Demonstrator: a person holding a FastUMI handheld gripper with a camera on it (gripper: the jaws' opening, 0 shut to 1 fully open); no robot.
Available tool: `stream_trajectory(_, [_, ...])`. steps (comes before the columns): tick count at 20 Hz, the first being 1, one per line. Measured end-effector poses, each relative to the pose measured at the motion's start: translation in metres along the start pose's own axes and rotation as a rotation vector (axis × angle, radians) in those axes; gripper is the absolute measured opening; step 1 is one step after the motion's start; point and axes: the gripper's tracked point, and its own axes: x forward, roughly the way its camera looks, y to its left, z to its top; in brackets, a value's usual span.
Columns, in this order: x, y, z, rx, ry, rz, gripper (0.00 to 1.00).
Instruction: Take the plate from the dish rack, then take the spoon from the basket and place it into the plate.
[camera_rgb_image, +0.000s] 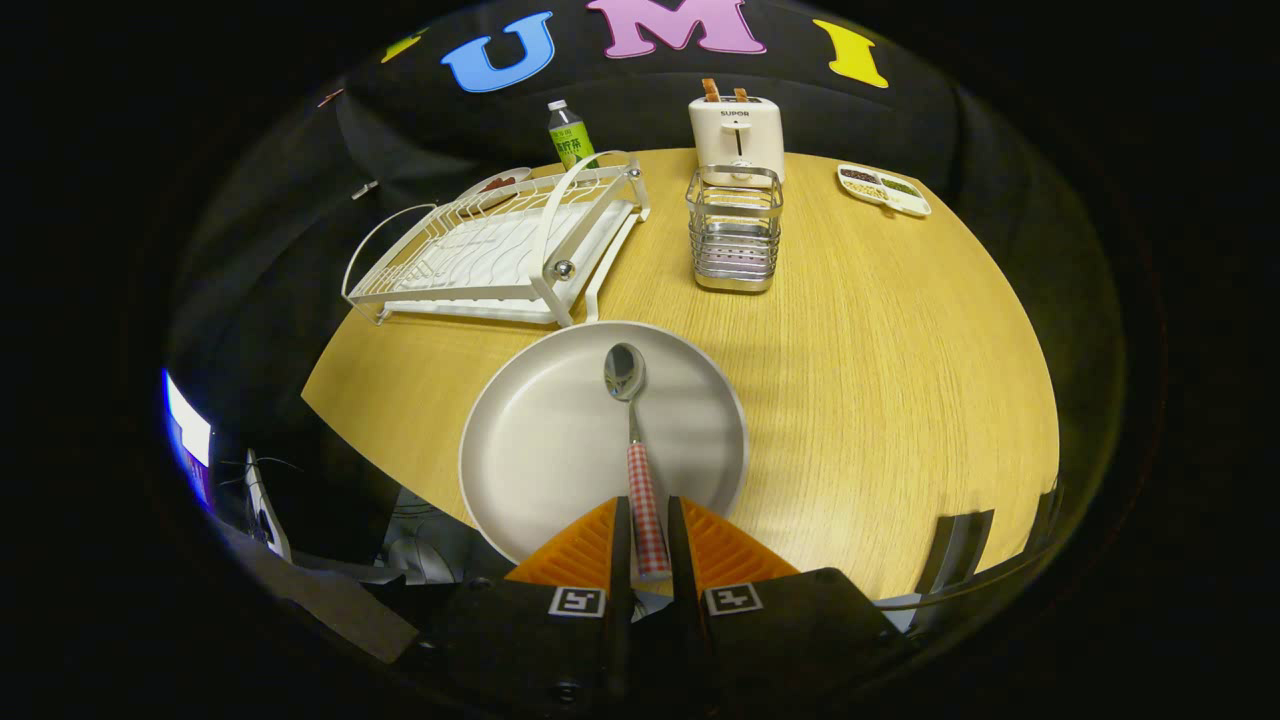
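A round pale plate (540, 450) lies flat on the wooden table just ahead of my fingers. My gripper (647, 520) is shut on the spoon (633, 420) by its red-checked handle. The spoon points straight ahead over the plate, its metal bowl above the plate's far half; whether it touches the plate I cannot tell. Beyond the plate to the left stands the white wire dish rack (500, 250), with no dishes in it. The metal wire basket (734, 240) stands beyond the plate, slightly right.
A white toaster (737, 135) stands behind the basket, a green bottle (570, 135) behind the rack, and a small divided snack tray (884, 188) at the far right. The wooden table (900, 380) has a near edge running left of the plate.
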Motion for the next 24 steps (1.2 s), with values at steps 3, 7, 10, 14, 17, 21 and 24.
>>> stream_trajectory(3, [-0.001, -0.003, 0.006, 0.016, -0.021, -0.002, 0.72])
stream_trajectory(7, [-0.013, -0.007, 0.022, 0.019, -0.075, -0.020, 0.98])
stream_trajectory(10, [-0.025, -0.008, 0.041, 0.023, -0.122, -0.023, 0.99])
stream_trajectory(14, [-0.052, -0.005, 0.085, 0.035, -0.222, -0.011, 0.99])
stream_trajectory(17, [-0.075, -0.005, 0.123, 0.035, -0.307, -0.011, 0.99])
stream_trajectory(21, [-0.104, -0.008, 0.164, 0.048, -0.400, -0.007, 0.99])
stream_trajectory(24, [-0.124, -0.010, 0.185, 0.019, -0.450, -0.025, 0.99])
